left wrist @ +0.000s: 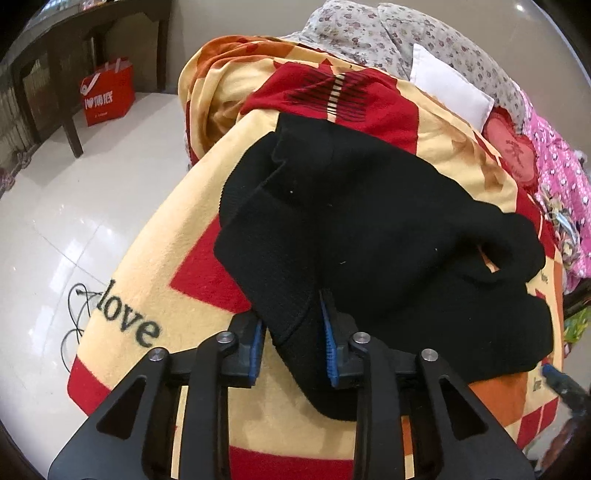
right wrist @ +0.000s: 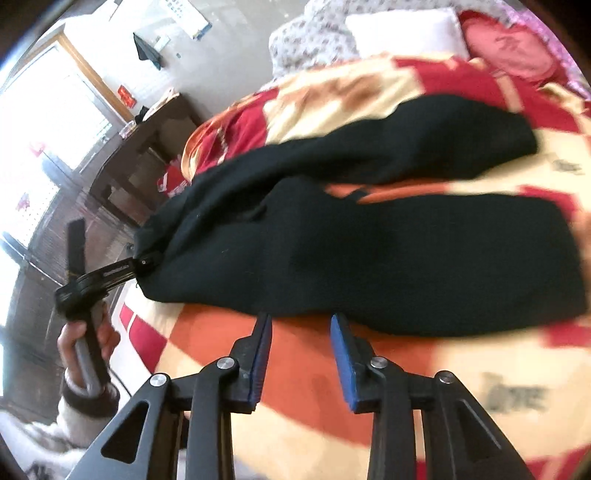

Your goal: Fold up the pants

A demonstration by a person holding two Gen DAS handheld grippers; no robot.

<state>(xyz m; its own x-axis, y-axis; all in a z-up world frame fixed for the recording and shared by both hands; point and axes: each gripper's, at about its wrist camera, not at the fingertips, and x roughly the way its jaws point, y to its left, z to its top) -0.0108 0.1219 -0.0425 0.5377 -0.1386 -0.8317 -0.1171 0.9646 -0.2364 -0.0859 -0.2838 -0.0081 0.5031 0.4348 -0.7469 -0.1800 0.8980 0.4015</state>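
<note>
- The left gripper [left wrist: 293, 341] pinches a near corner of the black pants [left wrist: 388, 236]; cloth fills the gap between its blue pads [left wrist: 330, 343].
- The right gripper [right wrist: 301, 354] stands spread and empty just short of the pants' near edge, over the blanket [right wrist: 314, 369].
- The pants lie on the patterned blanket, both legs running away to the right in the right wrist view. They look soft, thick-knit and limp, probably light; best taken at hems or waistband.
- Farther off, a white pillow [left wrist: 448, 86], floral bedding [left wrist: 369, 33] and pink cloth [left wrist: 557, 162] crowd the far edge.
- A red bag [left wrist: 107, 92] sits on the floor to the left, clear of the work.
</note>
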